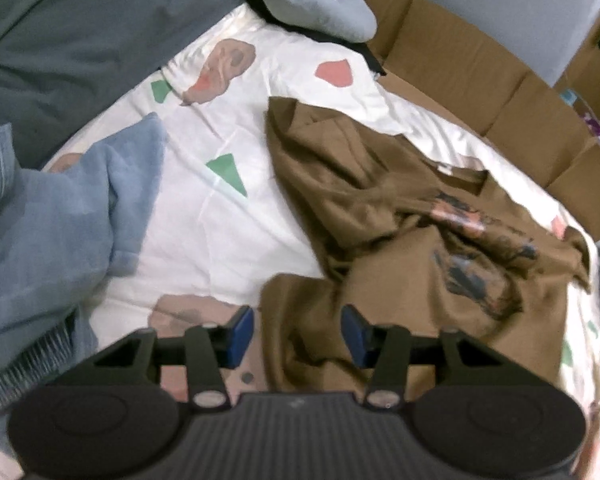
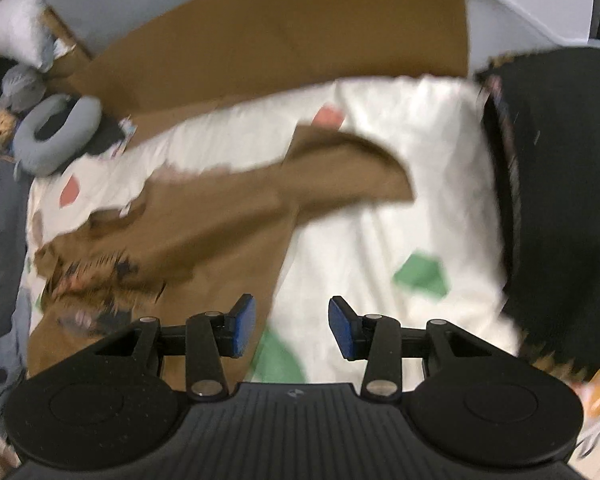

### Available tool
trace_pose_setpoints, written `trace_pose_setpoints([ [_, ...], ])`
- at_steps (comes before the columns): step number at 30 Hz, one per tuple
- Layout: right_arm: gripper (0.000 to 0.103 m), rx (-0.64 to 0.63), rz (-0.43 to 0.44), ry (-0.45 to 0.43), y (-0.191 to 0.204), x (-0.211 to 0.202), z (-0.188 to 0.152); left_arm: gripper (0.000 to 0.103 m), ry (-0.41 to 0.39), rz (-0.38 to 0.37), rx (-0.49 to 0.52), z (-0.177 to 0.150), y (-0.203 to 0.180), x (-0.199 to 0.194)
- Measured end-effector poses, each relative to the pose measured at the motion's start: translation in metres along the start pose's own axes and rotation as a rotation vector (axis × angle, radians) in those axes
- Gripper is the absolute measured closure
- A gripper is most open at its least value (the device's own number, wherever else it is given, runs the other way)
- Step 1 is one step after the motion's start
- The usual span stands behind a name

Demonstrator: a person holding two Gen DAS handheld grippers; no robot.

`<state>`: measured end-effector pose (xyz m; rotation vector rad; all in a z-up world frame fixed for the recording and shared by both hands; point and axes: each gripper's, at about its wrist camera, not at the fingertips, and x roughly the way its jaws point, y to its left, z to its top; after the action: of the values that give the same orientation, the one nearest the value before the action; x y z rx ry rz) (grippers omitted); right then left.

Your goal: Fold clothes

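Left to right, left wrist view: a light blue towelling cloth heaped at the left, then a white bed sheet with green and pink patches, then a crumpled brown T-shirt with a dark printed front lying centre to right, brown cardboard along the far right edge. Left gripper jaws about half open, nothing gripped, over the shirt's near left hem. Right gripper jaws likewise half open and empty, over bare sheet just right of the shirt's edge; black cloth at far right.
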<state>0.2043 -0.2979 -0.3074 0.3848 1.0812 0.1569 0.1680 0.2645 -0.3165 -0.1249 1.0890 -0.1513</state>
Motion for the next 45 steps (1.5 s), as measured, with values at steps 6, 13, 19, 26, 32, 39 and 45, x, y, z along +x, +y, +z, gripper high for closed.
trace_pose_setpoints([
  [6,0.055,0.015,0.070,0.065,0.007,0.025,-0.044,0.053,0.014,0.018,0.041,0.001,0.011,0.032],
  [13,0.055,0.001,0.122,0.167,0.016,0.053,-0.078,0.052,0.026,0.001,0.045,0.000,0.012,0.064],
  [19,0.055,-0.017,0.216,0.236,0.033,0.066,-0.097,0.049,0.026,-0.002,0.074,0.003,0.008,0.083],
  [26,0.055,-0.035,0.283,0.323,0.046,0.082,-0.114,0.049,0.052,-0.029,0.096,0.002,0.005,0.105],
  [32,0.055,-0.056,0.340,0.384,0.058,0.099,-0.127,0.069,0.072,-0.050,0.086,-0.007,0.005,0.115],
  [39,0.100,-0.021,0.413,0.409,0.063,0.114,-0.131,0.099,0.065,-0.094,0.057,-0.006,0.007,0.104],
  [45,0.103,0.007,0.415,0.352,0.054,0.092,-0.117,0.099,0.020,-0.100,0.014,-0.004,0.013,0.073],
])
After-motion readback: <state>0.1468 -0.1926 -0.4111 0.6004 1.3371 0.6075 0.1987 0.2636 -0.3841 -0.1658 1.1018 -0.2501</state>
